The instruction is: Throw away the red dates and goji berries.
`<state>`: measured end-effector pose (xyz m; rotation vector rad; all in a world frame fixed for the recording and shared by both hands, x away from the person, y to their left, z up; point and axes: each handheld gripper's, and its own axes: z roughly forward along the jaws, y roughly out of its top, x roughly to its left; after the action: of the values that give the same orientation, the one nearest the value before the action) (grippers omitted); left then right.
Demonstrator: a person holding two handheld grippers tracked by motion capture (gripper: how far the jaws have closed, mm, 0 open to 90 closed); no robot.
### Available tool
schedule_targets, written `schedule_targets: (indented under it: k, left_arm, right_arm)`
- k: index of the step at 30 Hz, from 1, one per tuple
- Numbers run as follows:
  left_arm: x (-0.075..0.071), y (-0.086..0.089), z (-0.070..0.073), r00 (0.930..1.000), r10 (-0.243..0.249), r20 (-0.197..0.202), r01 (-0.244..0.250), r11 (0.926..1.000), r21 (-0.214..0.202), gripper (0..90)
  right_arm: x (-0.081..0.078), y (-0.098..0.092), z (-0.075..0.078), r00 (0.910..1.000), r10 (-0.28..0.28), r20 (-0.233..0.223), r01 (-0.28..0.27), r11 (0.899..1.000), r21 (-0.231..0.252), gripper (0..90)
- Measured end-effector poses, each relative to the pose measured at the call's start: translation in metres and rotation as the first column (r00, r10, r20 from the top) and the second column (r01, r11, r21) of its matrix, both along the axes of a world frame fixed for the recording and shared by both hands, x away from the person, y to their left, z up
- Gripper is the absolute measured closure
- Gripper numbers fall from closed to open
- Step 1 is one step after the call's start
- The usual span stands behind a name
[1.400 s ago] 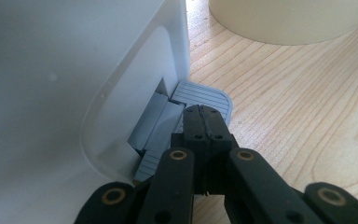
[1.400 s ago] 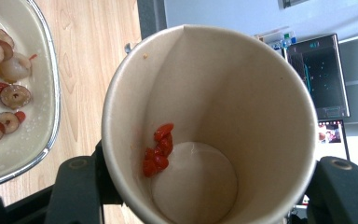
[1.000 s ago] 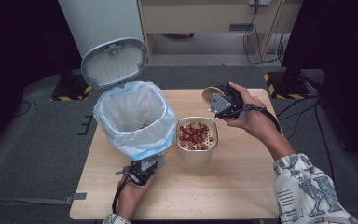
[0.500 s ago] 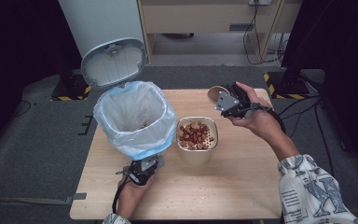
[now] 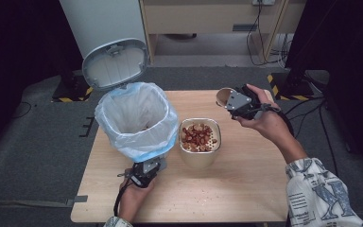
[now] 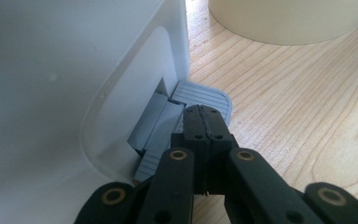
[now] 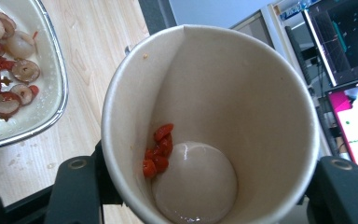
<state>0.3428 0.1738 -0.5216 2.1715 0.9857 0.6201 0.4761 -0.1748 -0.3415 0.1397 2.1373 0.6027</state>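
Observation:
My left gripper (image 5: 146,171) is at the foot of the white pedal bin (image 5: 137,118). Its jaws are shut and their tip (image 6: 204,112) rests on the grey foot pedal (image 6: 209,95). The bin's lid (image 5: 116,64) stands up, and a white bag lines the bin. My right gripper (image 5: 238,101) is shut on a paper cup (image 5: 224,96), held tilted above the table's far right. Inside the cup (image 7: 242,107) are a few red bits (image 7: 158,149) and a wet patch at the bottom. A cream bowl (image 5: 217,142) of red and pale fruit pieces stands beside the bin.
The wooden table (image 5: 246,189) has bare room in front of and to the right of the bowl. Grey floor mats surround it, with a cabinet and cables behind. Screens show at the right in the right gripper view.
My right gripper has drifted a little to the right with the cup, away from the bowl. The left gripper has stayed on the pedal.

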Motion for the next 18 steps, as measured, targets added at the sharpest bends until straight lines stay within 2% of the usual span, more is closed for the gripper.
schedule_targets:
  k: [4,10,18]
  left_arm:
    - [0.0,0.0,0.0,1.0,0.001,0.0,-0.001,1.0,-0.004,89.5]
    - [0.0,0.0,0.0,1.0,0.0,0.002,0.0,1.0,-0.006,89.5]
    - [0.0,0.0,0.0,1.0,0.0,0.002,0.0,1.0,-0.006,89.4]
  right_arm:
    - [0.001,-0.007,0.0,0.9995,-0.01,-0.031,0.011,0.999,0.045,36.6]
    - [0.002,-0.016,-0.001,0.9983,-0.017,-0.055,0.022,0.996,0.085,36.6]
    - [0.003,-0.029,-0.004,0.9918,-0.023,-0.126,0.043,0.985,0.164,36.4]
